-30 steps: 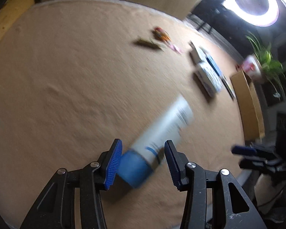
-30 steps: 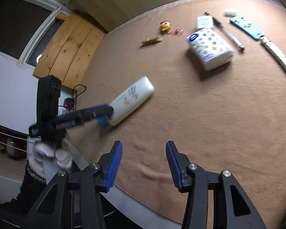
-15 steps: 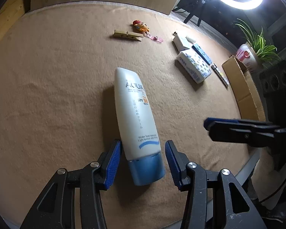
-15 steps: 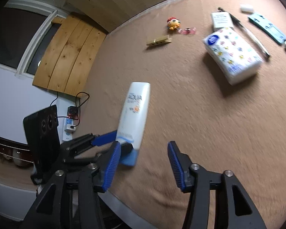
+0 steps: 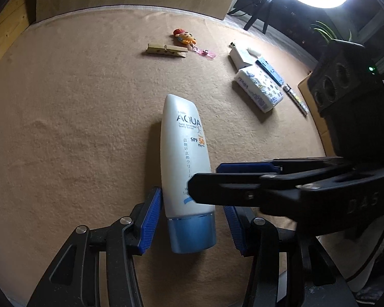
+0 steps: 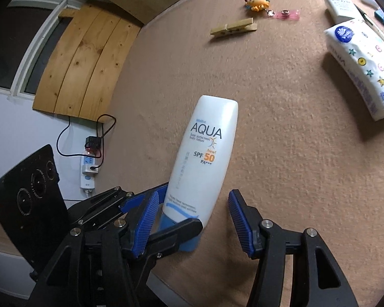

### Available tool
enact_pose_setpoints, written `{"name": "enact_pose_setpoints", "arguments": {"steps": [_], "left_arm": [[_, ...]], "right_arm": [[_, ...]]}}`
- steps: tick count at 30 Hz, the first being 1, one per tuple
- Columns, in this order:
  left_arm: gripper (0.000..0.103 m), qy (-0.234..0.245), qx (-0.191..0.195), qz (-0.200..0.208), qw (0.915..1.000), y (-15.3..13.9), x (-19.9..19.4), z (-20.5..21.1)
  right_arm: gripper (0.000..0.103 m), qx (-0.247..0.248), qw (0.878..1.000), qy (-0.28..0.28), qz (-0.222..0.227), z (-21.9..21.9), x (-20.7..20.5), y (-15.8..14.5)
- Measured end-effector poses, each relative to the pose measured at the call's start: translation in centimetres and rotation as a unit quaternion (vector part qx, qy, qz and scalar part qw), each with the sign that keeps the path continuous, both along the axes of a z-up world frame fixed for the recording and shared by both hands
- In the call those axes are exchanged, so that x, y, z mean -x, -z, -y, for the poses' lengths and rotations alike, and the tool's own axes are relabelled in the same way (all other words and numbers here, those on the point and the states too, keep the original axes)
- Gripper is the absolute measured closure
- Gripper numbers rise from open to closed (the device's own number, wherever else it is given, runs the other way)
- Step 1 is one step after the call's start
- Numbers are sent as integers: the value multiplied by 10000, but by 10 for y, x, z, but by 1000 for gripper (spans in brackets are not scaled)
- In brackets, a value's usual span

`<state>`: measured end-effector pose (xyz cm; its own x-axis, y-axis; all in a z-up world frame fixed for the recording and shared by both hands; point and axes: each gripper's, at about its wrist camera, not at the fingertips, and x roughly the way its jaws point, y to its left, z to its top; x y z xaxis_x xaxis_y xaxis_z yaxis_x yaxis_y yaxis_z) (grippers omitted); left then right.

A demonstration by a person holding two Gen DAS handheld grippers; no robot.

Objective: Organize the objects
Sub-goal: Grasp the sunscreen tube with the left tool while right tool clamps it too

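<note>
A white AQUA sunscreen tube [image 5: 183, 153] with a blue cap [image 5: 192, 234] lies on the tan mat, cap end toward me. My left gripper [image 5: 190, 220] is open, its blue pads [image 5: 149, 220] on either side of the cap without squeezing it. My right gripper [image 6: 192, 220] is open too, its jaws on either side of the tube's [image 6: 204, 158] lower end. In the left wrist view the right gripper's fingers [image 5: 245, 181] reach in from the right across the tube. In the right wrist view the left gripper's fingers [image 6: 174, 232] cross in front of the cap.
Farther back lie a wooden clothespin [image 5: 166, 50], a cartoon keychain [image 5: 185, 38], a tissue pack [image 5: 258, 90], a white box [image 5: 239, 56], a blue strip [image 5: 270, 70] and a pen [image 5: 295, 98]. A cardboard box [image 5: 312, 102] stands at the right edge.
The tube has swung from a slant to lie straight with its cap toward me. The right gripper has moved in over the tube's lower end, beside the left gripper.
</note>
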<state>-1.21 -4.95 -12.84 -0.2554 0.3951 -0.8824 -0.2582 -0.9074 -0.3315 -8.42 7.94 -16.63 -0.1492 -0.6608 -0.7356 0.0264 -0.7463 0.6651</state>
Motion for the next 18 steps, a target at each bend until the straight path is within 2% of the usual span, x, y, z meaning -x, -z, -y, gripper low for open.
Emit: {"name": "enact_pose_setpoints", "arguments": {"steps": [6,11,18], "left_arm": [[51,57,-93,81,9999,4,-1,-5],[51,24,-84,105,9999,8,-2,-9],[51,181,-97,-27,9998,2,0,-35]], "right_arm": [[51,-99,9999,-88,-64,7,-3,-2],[64,-303,9994,-51,-145,6,-8,-5],[64,-436,9985,227,-244,-15,-21,-12]]}}
